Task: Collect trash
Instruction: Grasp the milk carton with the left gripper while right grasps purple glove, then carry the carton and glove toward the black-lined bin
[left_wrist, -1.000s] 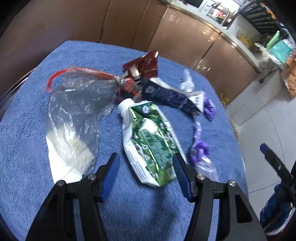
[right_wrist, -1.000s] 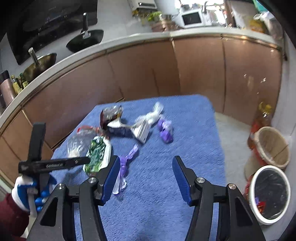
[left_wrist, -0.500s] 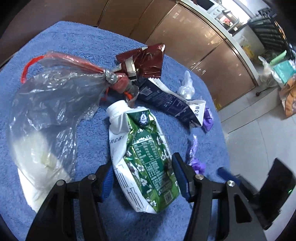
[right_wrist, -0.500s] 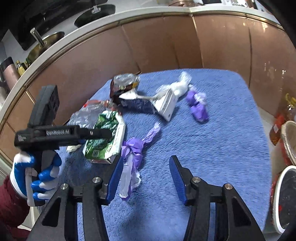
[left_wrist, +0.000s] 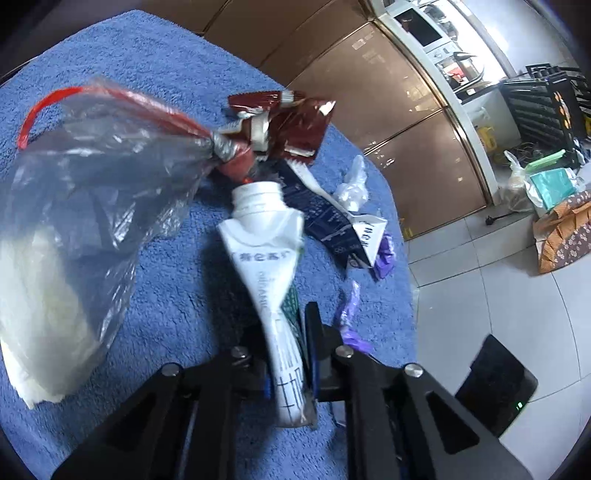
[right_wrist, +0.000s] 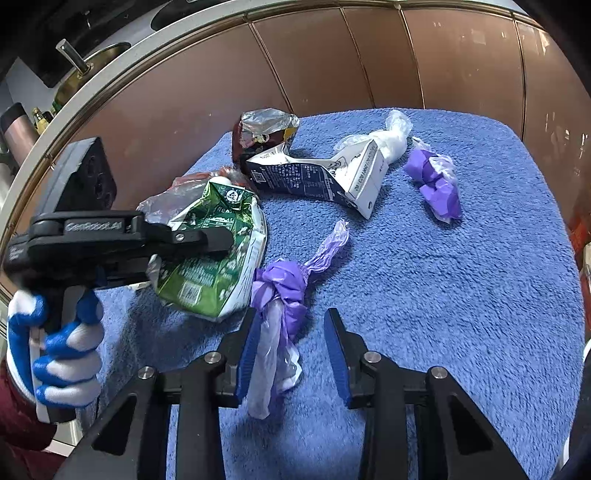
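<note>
Left gripper (left_wrist: 286, 354) is pinching the green carton (left_wrist: 273, 295), spout pointing away from its fingers. Right gripper (right_wrist: 291, 350) is hovering low, fingers spread, purple bag (right_wrist: 277, 314) lying against the left finger.

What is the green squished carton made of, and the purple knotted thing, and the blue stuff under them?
Green carton: probably coated paperboard, glossy print, sharp creases, white plastic-looking spout.
Purple knotted bag: thin plastic film, translucent, crinkled, tied.
Blue cloth: looks like terry towel; fuzzy, matte pile.
</note>
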